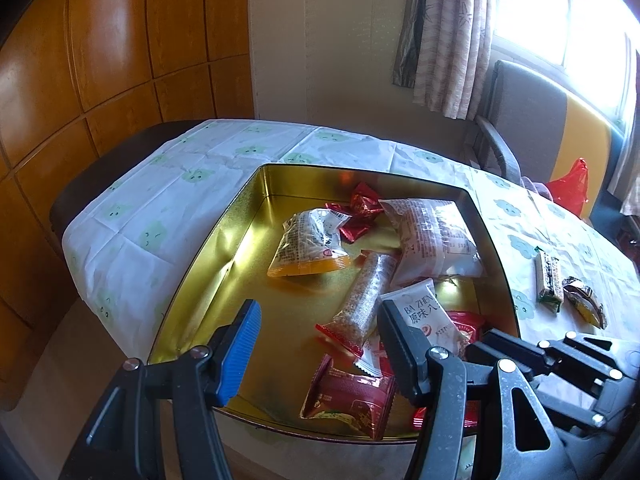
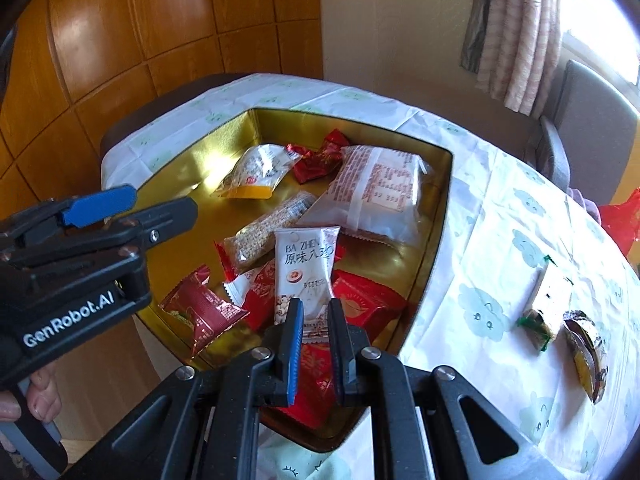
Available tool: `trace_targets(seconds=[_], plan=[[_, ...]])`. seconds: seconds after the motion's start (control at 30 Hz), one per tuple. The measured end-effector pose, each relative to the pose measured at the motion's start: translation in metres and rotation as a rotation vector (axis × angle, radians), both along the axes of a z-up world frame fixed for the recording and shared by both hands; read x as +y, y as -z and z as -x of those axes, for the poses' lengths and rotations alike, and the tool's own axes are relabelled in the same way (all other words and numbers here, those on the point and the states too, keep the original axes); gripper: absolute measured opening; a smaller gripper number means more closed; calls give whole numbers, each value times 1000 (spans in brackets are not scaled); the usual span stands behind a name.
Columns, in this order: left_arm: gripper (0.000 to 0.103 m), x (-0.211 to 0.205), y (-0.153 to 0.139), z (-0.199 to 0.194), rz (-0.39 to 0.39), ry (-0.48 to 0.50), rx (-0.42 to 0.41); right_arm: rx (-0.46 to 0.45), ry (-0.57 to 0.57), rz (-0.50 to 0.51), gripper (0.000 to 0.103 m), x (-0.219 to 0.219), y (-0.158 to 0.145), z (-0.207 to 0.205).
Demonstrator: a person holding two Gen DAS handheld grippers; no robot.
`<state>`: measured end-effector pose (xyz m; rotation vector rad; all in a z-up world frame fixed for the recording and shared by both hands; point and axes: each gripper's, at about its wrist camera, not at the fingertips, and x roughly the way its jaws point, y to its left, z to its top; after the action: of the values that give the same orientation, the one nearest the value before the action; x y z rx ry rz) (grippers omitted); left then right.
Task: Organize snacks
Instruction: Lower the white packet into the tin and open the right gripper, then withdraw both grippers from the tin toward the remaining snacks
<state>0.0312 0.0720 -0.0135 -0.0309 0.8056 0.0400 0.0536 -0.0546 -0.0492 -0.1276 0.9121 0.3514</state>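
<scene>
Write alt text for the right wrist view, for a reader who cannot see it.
The right tool is shut on the bottom edge of a white snack packet over a gold tin filled with wrapped snacks. The left tool hovers open over the tin's left side. Two more snacks lie on the cloud-print tablecloth to the right.

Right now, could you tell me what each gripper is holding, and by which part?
The right gripper pinches the white Ba Zhen snack packet by its near sealed end, over the gold tin. The left gripper holds nothing.
</scene>
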Motion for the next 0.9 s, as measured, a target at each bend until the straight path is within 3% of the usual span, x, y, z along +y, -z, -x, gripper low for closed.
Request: trace_targets(seconds=[0.43,0.67,0.9], plan=[[61,-11,0,4,-12,39,-6,-36,87,-33,17,-24,-11,13],[61,-24,-3,8,-21,81,-10,-87,186,-49,22,-53,-22,30],[61,-44,-1,11,-32,144,1,-67,297,-71,23,-89,-16,36]])
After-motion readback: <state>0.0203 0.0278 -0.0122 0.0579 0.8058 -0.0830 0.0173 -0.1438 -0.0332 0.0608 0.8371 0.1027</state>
